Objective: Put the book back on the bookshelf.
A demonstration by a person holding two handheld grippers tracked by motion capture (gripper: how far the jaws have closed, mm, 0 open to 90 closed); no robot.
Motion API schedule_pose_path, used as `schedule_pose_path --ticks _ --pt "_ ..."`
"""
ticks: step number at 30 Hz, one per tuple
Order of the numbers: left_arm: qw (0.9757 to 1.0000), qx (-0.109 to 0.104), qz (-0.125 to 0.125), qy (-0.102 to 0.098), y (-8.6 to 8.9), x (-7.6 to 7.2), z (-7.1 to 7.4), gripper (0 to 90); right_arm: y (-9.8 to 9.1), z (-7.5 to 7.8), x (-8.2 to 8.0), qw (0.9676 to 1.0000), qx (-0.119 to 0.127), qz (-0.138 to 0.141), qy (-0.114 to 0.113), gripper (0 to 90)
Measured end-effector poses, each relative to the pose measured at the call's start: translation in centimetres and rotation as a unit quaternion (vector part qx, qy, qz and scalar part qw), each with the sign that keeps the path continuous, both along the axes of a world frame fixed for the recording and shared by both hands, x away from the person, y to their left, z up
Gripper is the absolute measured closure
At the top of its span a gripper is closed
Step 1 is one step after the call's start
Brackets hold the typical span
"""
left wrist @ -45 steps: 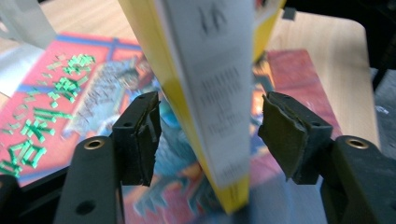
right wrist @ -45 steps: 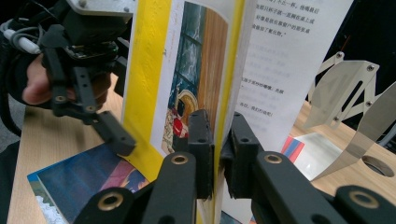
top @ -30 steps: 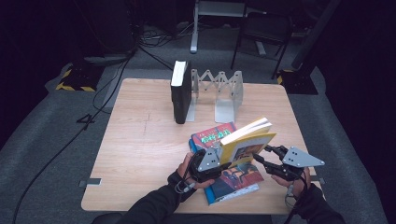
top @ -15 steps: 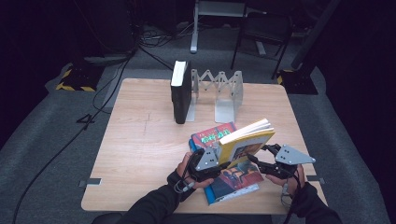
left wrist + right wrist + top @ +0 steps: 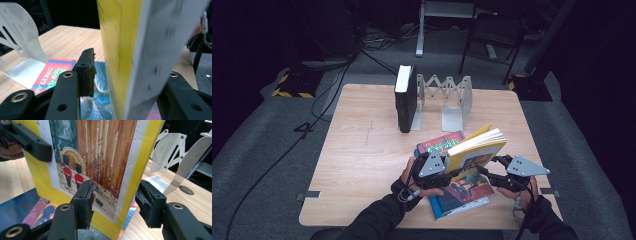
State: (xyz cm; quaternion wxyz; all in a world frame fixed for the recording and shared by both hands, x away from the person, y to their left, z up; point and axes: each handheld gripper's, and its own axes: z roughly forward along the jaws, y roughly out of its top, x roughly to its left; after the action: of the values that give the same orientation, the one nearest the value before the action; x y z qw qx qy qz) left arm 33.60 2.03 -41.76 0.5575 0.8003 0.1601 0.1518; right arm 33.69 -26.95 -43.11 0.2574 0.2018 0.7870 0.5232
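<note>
A yellow book stands tilted up on its edge over a stack of flat books near the table's front. My right gripper comes in from the right and is shut on the book's lower corner. In the right gripper view one pad lies on the picture cover. My left gripper reaches in from the left and its jaws have just been opening. In the left gripper view the yellow book is between the jaws, with a gap beside the left pad.
Under the yellow book lie a red book and a blue one. At the back of the wooden table a black book stands in a folding metal rack.
Both hands and the tilted yellow book stay almost where they were; the right gripper has edged slightly left toward the book.
</note>
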Motion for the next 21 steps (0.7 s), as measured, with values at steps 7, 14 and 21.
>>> schedule_pose_path --ticks 7,14,21 --pt "0.9997 -0.014 -0.002 -0.020 -0.3 0.1 0.6 60.3 0.1 0.0 0.0 1.0000 -0.004 -0.002 -0.005 48.5" --pt "0.9993 -0.032 -0.003 -0.017 -0.8 0.7 1.6 55.8 0.1 0.0 0.0 1.0000 -0.003 0.000 -0.002 48.7" --pt "0.9990 -0.033 -0.006 -0.028 -0.9 0.6 2.3 62.1 0.1 0.0 0.0 1.0000 -0.004 0.000 -0.003 48.7"
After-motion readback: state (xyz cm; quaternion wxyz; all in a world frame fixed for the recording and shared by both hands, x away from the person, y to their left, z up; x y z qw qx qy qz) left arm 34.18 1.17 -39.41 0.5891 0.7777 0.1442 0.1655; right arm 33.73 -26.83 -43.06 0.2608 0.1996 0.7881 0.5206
